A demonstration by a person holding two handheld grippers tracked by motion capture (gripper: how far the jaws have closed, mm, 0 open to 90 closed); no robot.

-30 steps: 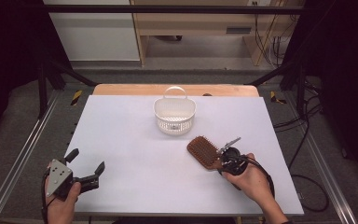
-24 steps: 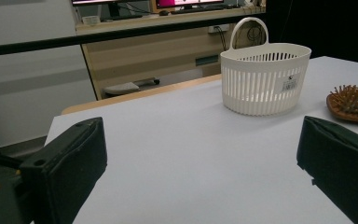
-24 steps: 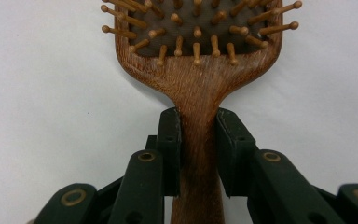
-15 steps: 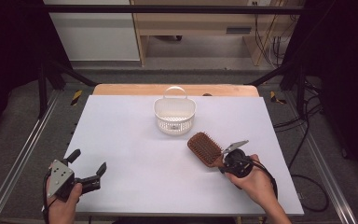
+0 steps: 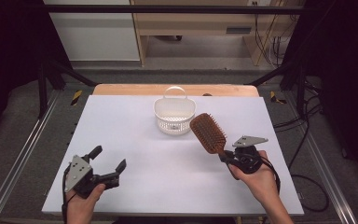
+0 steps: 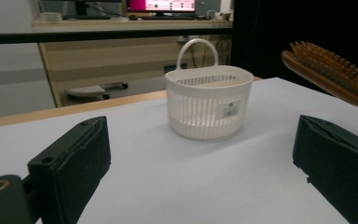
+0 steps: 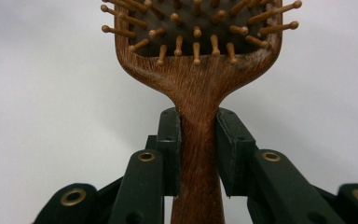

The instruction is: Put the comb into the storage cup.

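- We note the right gripper (image 5: 227, 157) pinching the wooden hairbrush (image 5: 208, 133) by its handle, pads pressed on both sides in the right gripper view (image 7: 198, 154).
- A second ago the brush lay flat on the white table (image 5: 135, 140), right of and nearer us than the white basket (image 5: 174, 116); it now rides lifted, head tilted toward the basket's right rim without touching it.
- We judge the pickup complete; carrying it over the basket's rim seems next.
- The left gripper (image 5: 106, 164) hangs near the table's front-left edge, jaws spread and empty, and has shifted slightly toward the basket (image 6: 208, 100).
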